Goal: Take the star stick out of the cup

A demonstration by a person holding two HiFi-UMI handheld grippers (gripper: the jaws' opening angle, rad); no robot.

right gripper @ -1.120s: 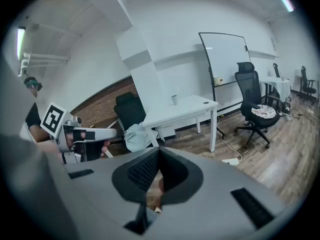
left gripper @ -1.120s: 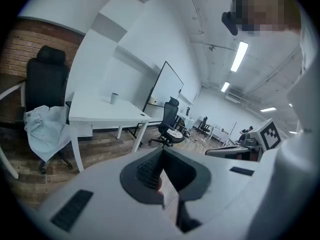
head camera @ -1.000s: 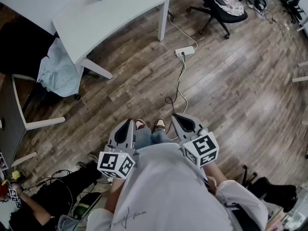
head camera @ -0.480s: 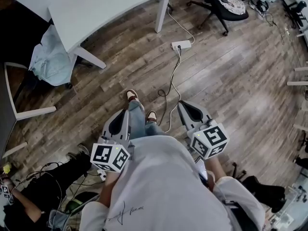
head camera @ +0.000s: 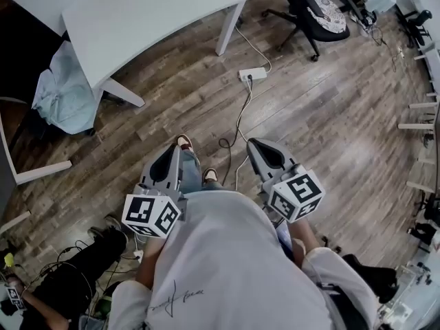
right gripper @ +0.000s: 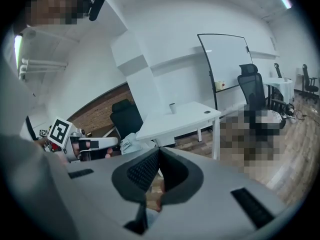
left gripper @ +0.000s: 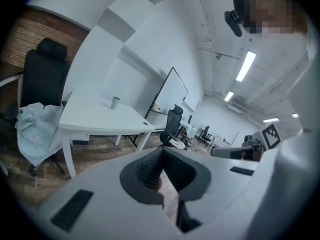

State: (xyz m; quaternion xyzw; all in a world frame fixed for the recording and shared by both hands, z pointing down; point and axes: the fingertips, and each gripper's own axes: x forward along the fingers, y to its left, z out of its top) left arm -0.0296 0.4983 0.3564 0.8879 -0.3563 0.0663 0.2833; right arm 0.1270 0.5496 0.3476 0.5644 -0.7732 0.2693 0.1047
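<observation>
**Well short of the cup: close in first, open late**

The person is standing on the wood floor [head camera: 330,122], holding both tools low against the body. The left gripper [head camera: 172,158] is pointing toward eleven o'clock and the right gripper [head camera: 260,150] toward twelve. In each gripper view the jaws are pressing tip to tip with nothing between them, so both are clenched and empty.

The cup [left gripper: 115,102] is sitting on the white desk [head camera: 158,12], far off at eleven o'clock and well apart from either tool. It is looking small from here, and I am not making out the star stick in any view.

As I am judging it, the step in hand is the approach. A power strip [head camera: 252,73] and its cable [head camera: 239,119] are lying on the floor at twelve o'clock, so keeping left of them seems wise. One tool should be releasing its jaws only once it is over the cup, then pinching the stick and drawing it straight up. The other could be bracing the cup so it is not tipping.
</observation>
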